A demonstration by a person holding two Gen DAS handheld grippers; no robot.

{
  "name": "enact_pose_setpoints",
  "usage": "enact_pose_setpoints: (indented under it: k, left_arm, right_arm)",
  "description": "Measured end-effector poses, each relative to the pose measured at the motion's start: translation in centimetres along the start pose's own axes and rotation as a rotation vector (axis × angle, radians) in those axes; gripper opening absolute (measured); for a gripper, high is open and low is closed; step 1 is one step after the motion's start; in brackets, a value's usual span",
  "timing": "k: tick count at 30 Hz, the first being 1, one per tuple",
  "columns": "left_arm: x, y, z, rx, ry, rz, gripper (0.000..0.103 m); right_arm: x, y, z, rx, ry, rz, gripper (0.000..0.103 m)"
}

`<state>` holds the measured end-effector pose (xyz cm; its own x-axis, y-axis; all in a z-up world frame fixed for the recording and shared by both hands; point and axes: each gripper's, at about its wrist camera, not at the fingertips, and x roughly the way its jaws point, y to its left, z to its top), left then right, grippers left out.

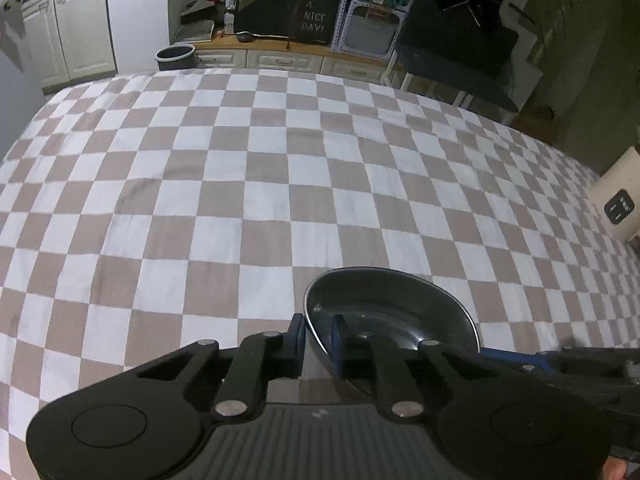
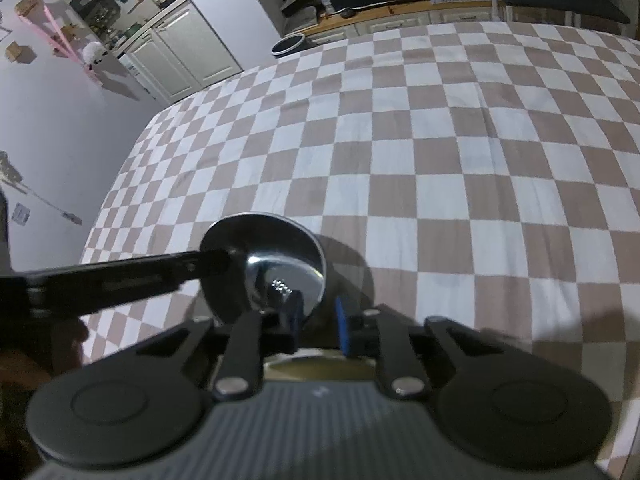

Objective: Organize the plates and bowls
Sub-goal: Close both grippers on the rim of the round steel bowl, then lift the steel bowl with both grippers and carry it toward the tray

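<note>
Left gripper: the left gripper [image 1: 318,334] pinched the near left rim of the bowl [image 1: 390,312], one blue finger [image 1: 297,330] outside the wall and the other inside.
Right gripper: the right gripper [image 2: 318,318] had its dark finger [image 2: 294,312] inside the bowl [image 2: 264,264] at its near right rim and its blue pad outside; the pads appeared to press the wall between them.
Bowl: a shallow round metal bowl, dark and glossy inside with a thin bright rim, sat low over the near part of the cloth [image 1: 248,184]; whether it touched the cloth could not be told.
Left view only: a cream box [image 1: 618,196] with a dark label stood at the cloth's far right edge.
Right view only: the left gripper [image 2: 216,262] reached in from the left as a long black arm, its tip on the bowl's left rim; a bright reflection lay in the bowl's bottom and a shadow fell to its right.
Cloth: soft, slightly wrinkled fabric checked in white and dusty brown.
Far: a round dark bin [image 1: 175,56], a wooden counter [image 1: 264,44] over pale drawers, a black sign [image 1: 316,10] with white letters, white cabinet doors [image 1: 70,36].
</note>
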<state>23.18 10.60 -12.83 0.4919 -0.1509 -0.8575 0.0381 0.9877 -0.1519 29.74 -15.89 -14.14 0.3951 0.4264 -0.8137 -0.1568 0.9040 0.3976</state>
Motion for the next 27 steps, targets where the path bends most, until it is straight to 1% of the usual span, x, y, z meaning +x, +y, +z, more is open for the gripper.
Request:
enact_pose_setpoints:
  k: [4, 6, 12, 17, 21, 24, 27]
  left_arm:
    - [-0.5, 0.0, 0.0, -0.009, -0.015, 0.007, 0.012]
    - [-1.4, -0.1, 0.0, -0.015, -0.041, 0.005, 0.012]
    - [-5.1, -1.0, 0.2, -0.035, -0.126, -0.005, 0.012]
    - [-8.5, -2.5, -0.5, -0.025, -0.183, -0.018, 0.012]
    - [-10.2, -4.3, -1.2, -0.019, -0.208, -0.04, 0.013]
    - [-11.5, -6.1, -1.7, 0.0, -0.233, -0.063, 0.013]
    - [-12.5, -8.0, -2.2, 0.017, -0.256, -0.103, 0.012]
  right_arm:
    - [-0.4, 0.1, 0.0, -0.017, -0.012, -0.009, 0.014]
    - [-0.4, 0.5, 0.3, -0.016, -0.036, -0.004, 0.013]
    - [-2.9, 0.6, 1.0, -0.011, -0.108, 0.025, 0.011]
    - [-5.8, -0.1, 0.4, 0.001, -0.144, 0.066, 0.011]
    - [-8.9, -0.8, -0.2, -0.005, -0.175, 0.093, 0.011]
    - [-10.4, -1.4, -0.9, -0.004, -0.196, 0.099, 0.011]
    - [-12.3, -2.9, -1.5, 0.005, -0.219, 0.101, 0.011]
